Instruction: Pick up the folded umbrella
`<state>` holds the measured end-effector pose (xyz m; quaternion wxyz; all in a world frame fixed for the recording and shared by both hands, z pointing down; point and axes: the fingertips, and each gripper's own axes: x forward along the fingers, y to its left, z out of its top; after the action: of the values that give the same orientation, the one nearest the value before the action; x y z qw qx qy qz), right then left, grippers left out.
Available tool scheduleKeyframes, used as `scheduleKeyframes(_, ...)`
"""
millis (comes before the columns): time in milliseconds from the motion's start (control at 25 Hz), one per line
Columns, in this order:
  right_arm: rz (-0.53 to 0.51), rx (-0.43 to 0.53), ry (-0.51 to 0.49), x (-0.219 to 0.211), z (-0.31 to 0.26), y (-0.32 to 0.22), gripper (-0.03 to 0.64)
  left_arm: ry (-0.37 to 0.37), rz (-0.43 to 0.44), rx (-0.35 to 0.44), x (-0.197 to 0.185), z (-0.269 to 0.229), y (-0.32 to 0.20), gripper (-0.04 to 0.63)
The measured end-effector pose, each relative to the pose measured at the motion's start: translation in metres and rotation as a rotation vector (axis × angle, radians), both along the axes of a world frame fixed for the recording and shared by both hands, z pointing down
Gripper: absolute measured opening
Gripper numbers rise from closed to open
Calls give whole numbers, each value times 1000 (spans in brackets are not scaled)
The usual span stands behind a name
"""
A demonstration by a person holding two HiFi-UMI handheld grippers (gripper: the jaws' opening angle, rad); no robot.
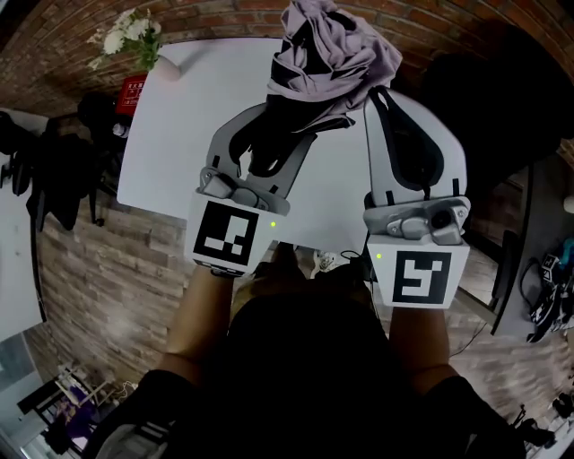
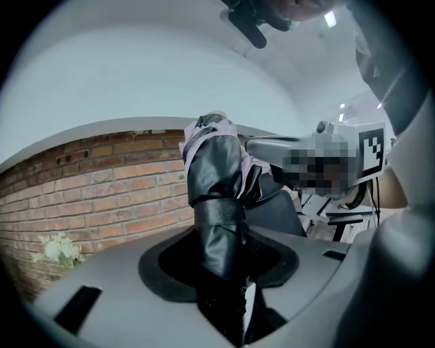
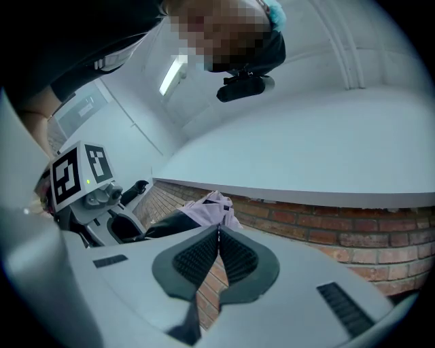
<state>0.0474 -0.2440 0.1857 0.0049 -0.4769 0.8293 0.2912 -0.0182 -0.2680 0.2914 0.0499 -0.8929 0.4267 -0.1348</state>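
Above the smooth white tabletop (image 1: 170,143), the folded umbrella (image 1: 327,54) of glossy black and crumpled lilac fabric, cinched by a strap, is clamped between the pads of the left gripper (image 1: 278,134), with its bunched end projecting past the tips. The right gripper (image 1: 386,99) is held just beside it, its ribbed pads pressed together on nothing. A red brick wall (image 1: 430,22) and white flowers (image 1: 126,36) are seen beyond.
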Motion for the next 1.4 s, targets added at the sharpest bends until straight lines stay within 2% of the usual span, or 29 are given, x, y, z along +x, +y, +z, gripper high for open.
scheduleKeyframes(280, -9, -3, -13, -2, -3, 0, 31, 28, -40, 74, -13, -16, 2, 189)
scheduleKeyframes(480, 0, -1, -8, -1, -3, 1, 31, 81, -82, 119, -22, -30, 6, 189)
scheduleKeyframes(1040, -35, -37, -1, -1, 7, -1, 31, 83, -80, 241, -20, -49, 13, 193)
scheduleKeyframes(1400, -40, -54, 12, -3, 13, -3, 31, 61, -117, 226, -26, -45, 8, 193)
